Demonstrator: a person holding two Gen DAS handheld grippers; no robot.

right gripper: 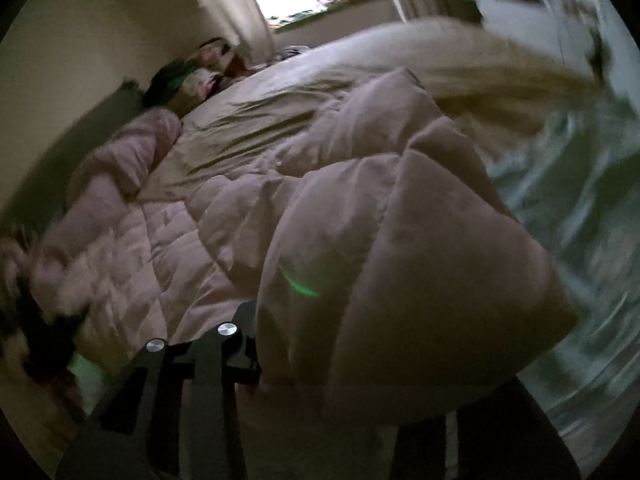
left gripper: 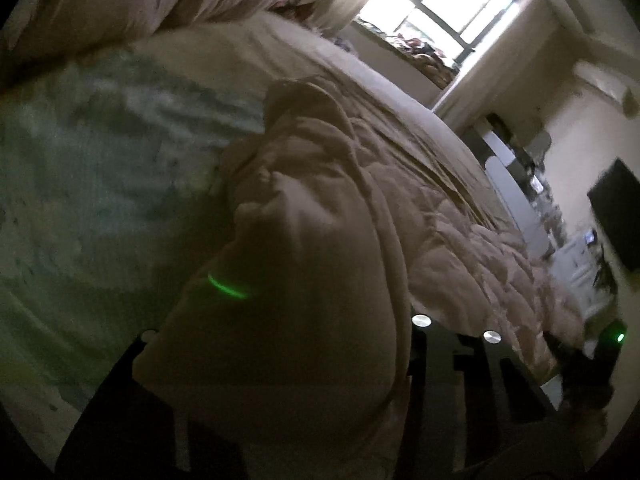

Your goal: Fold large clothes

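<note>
Quilted coat lifted over the bed

My left gripper (left gripper: 280, 360) and right gripper (right gripper: 320, 360) each appear clamped on the pale pink quilted puffer coat (right gripper: 360, 220), held above the beige-sheeted bed (right gripper: 248, 128). Bulky padding could slip free, spoiling the fold.

Bunched fabric of the pale padded coat (left gripper: 304, 240) covers the fingertips of the left hand-held gripper (left gripper: 280, 364), so how its jaws stand cannot be told. In the right wrist view, the same coat (right gripper: 400, 248) hides the right hand-held gripper (right gripper: 344, 364) in the same way. The floor (right gripper: 580, 184) is smeared by motion blur, and so is the floor (left gripper: 80, 184) in the left view. Items on the windowsill (left gripper: 416, 48) are too small to identify. A dark shape (left gripper: 616, 216) on the wall is cut by the picture's edge.
</note>
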